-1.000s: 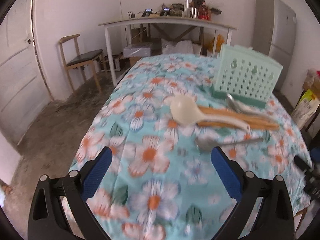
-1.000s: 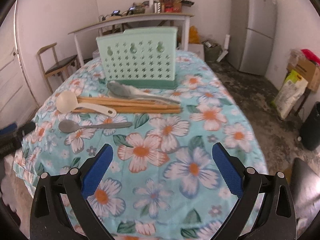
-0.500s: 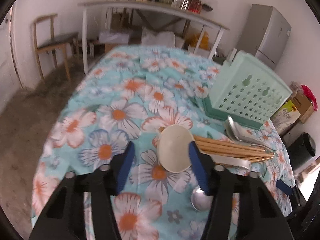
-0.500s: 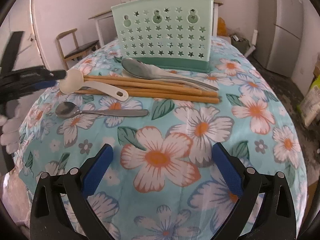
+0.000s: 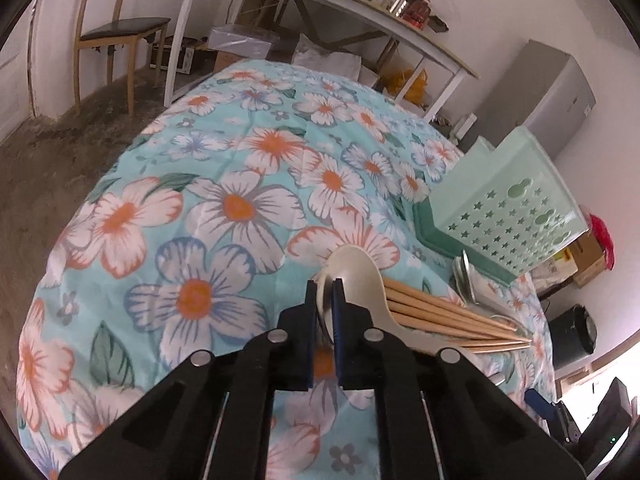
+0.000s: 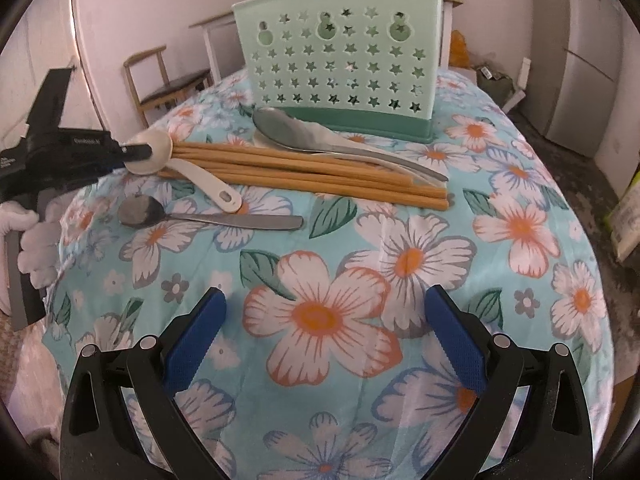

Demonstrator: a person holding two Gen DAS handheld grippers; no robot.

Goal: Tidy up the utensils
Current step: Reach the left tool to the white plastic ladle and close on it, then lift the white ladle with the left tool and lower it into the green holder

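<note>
A bench draped in a turquoise cloth printed with large white-and-orange flowers [image 6: 340, 312] carries everything. Toward its far side stands a pale mint-green plastic utensil caddy pierced with star-shaped holes, on a darker green base [image 6: 340, 60], upright. Just in front of it lies a bundle of long wooden chopsticks [image 6: 312, 172], stretched left to right across the cloth. A large steel serving spoon [image 6: 288, 132] rests between the caddy and the chopsticks, its handle running across the sticks to the right. At the left end of the chopsticks sits a cream plastic soup ladle-spoon [image 5: 360, 280], its short handle angled toward the near edge of the bench. The left hand-held gripper [image 5: 325, 292] has its blue-padded fingers pressed together on the rim of that cream spoon's bowl, pinching it. Nearer the edge, apart from the rest, lies a small grey metal spoon [image 6: 200, 216], bowl to the left. The right hand-held gripper [image 6: 324, 332] hangs over bare cloth with its fingers spread wide and nothing between them.
</note>
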